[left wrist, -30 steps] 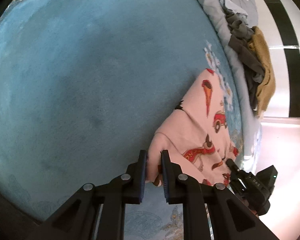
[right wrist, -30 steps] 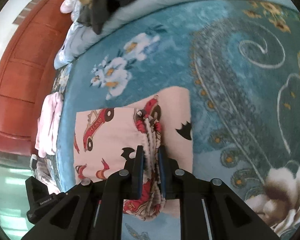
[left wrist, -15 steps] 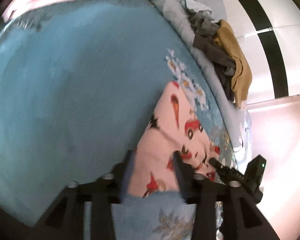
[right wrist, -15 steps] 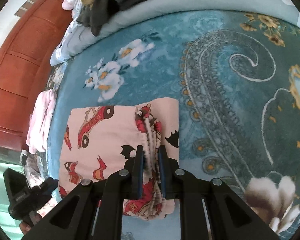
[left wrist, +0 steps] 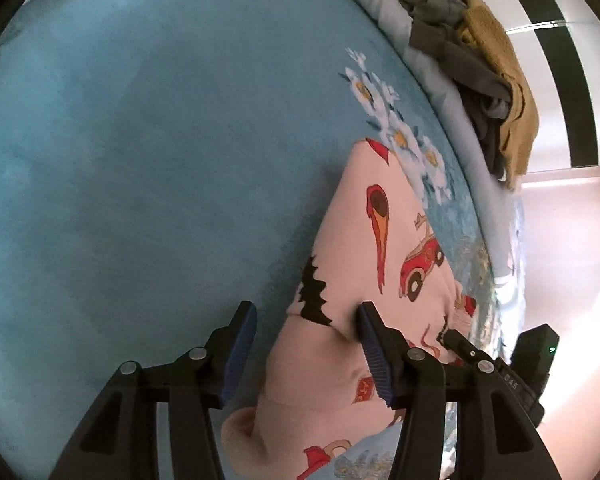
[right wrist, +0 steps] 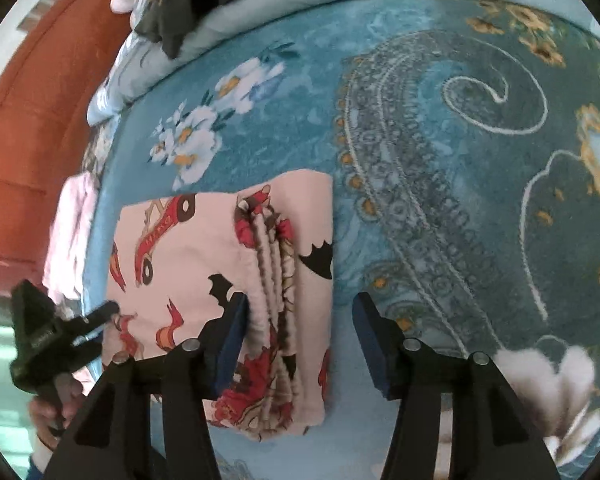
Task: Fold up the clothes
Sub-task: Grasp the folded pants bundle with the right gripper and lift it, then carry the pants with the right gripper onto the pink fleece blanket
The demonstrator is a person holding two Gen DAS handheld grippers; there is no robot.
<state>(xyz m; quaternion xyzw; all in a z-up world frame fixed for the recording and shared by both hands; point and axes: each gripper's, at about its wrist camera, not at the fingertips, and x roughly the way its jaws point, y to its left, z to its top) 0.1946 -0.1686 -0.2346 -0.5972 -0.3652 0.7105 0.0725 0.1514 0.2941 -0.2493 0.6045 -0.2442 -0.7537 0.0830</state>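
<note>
**Inspector:** Both grippers have let go since a second ago. Then each was pinched on the pink printed garment (right wrist: 204,280); now the left gripper (left wrist: 306,344) and the right gripper (right wrist: 298,340) stand with their jaws apart, having just been opening. The left one has also swung sideways along the garment.

**Clerk:** Is cloth between the jaws?

**Inspector:** Yes, but unclamped. One left blue pad (left wrist: 374,360) touches the garment's fold; the other sits over the blue blanket (left wrist: 140,160), clear of the garment. On the right, the garment's gathered ribbed edge (right wrist: 274,292) lies just beside the left-hand pad.

**Clerk:** Location of the garment?

**Inspector:** Folded flat on the blanket, near that blanket's white flower print (right wrist: 204,128). A heap of dark and mustard clothes (left wrist: 488,72) lies beyond the flowers, well apart from the garment.
</note>
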